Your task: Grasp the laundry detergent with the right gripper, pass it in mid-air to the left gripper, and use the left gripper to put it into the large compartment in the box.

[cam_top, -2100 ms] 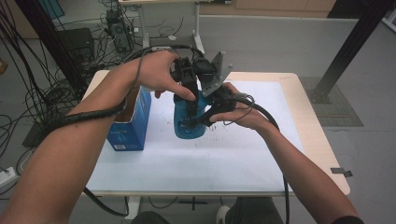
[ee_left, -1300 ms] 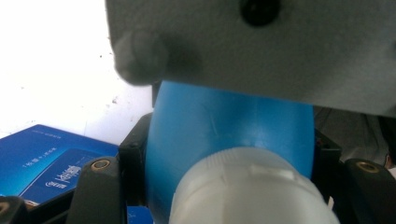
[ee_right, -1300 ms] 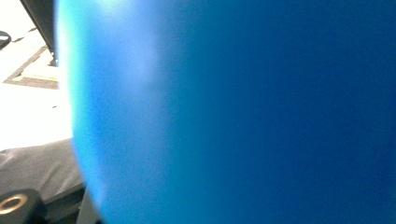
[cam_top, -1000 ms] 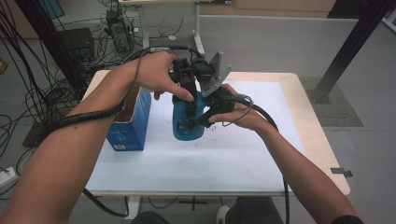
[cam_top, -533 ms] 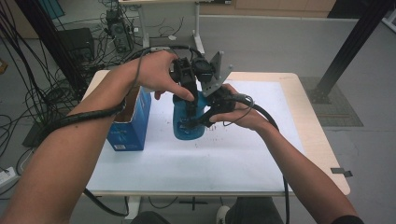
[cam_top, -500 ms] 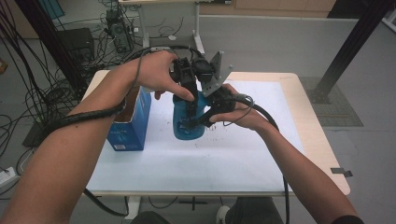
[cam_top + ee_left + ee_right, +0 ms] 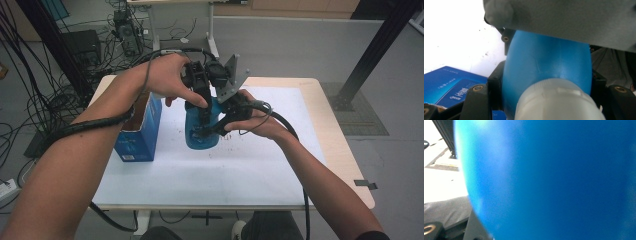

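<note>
White paper covers the table (image 7: 280, 165), and just right of the blue carton (image 7: 142, 132) I've got the blue bottle (image 7: 201, 131) upright between both claws. My left gripper (image 7: 205, 112) is clamped tight near its pale cap (image 7: 559, 100); my right gripper (image 7: 212, 131) squeezes the body, jaws just easing apart. Smooth, rounded plastic, probably slippery and springy, so I judge the neck the surest hold.

Blue box (image 7: 139, 131) open-topped, seemingly, on white table (image 7: 260, 170).
</note>
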Action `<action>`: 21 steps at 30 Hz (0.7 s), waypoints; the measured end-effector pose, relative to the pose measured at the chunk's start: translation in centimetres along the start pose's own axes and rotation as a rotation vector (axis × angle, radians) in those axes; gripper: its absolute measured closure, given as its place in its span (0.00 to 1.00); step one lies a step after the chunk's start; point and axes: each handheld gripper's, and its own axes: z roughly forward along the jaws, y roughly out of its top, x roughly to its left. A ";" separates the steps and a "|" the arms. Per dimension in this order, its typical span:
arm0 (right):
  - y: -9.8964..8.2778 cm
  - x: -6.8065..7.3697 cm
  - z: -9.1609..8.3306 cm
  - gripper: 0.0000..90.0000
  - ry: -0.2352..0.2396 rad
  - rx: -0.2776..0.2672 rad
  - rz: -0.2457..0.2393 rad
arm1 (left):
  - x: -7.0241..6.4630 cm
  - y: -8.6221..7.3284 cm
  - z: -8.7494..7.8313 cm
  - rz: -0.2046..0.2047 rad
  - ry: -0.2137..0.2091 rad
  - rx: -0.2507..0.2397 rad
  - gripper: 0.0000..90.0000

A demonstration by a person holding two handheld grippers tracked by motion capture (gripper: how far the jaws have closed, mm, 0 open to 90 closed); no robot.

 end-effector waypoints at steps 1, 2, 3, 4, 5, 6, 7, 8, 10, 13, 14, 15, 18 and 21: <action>0.0 0.0 0.0 0.45 0.000 0.001 0.000 | 0.0 0.0 0.0 -0.001 0.000 -0.001 0.41; 0.0 0.0 0.0 0.45 0.000 0.001 0.001 | 0.0 0.0 0.0 -0.001 -0.002 0.002 0.41; 0.0 0.0 0.0 0.45 -0.002 0.002 0.000 | 0.0 0.0 0.1 0.001 0.000 0.000 0.41; 0.0 0.0 0.0 0.45 0.004 0.000 0.007 | 0.0 0.0 0.1 0.000 0.000 -0.001 0.41; 0.0 0.1 0.1 0.45 0.005 0.000 0.010 | 0.0 0.0 0.1 0.000 -0.001 -0.001 0.41; 0.0 0.0 0.1 0.45 0.001 0.003 0.002 | 0.0 0.0 0.1 -0.004 -0.004 -0.002 0.41; 0.0 0.0 0.1 0.45 0.000 0.003 -0.002 | 0.1 -0.1 0.1 -0.004 -0.006 -0.003 0.41; 0.0 0.0 0.1 0.45 -0.001 0.002 -0.004 | 0.1 -0.1 0.1 -0.010 -0.011 -0.006 0.41; 0.0 -0.1 0.1 0.45 -0.003 -0.001 -0.010 | 0.2 -0.3 0.2 -0.012 -0.010 -0.013 0.41; 0.0 -0.1 0.2 0.45 -0.001 -0.005 -0.009 | 0.1 -0.3 0.1 -0.014 -0.007 -0.008 0.41; 0.0 -0.1 0.2 0.44 -0.001 -0.005 -0.009 | 0.1 -0.3 0.1 -0.008 -0.005 -0.003 0.41; 0.0 -0.1 0.3 0.44 0.000 -0.006 -0.006 | 0.1 -0.3 0.1 -0.012 -0.005 -0.005 0.41; 0.0 -0.1 0.3 0.44 0.001 -0.007 -0.008 | 0.1 -0.3 0.1 -0.012 -0.005 -0.005 0.41; 0.0 -0.1 0.3 0.44 -0.001 -0.008 -0.008 | 0.0 -0.3 0.0 -0.009 -0.001 -0.010 0.41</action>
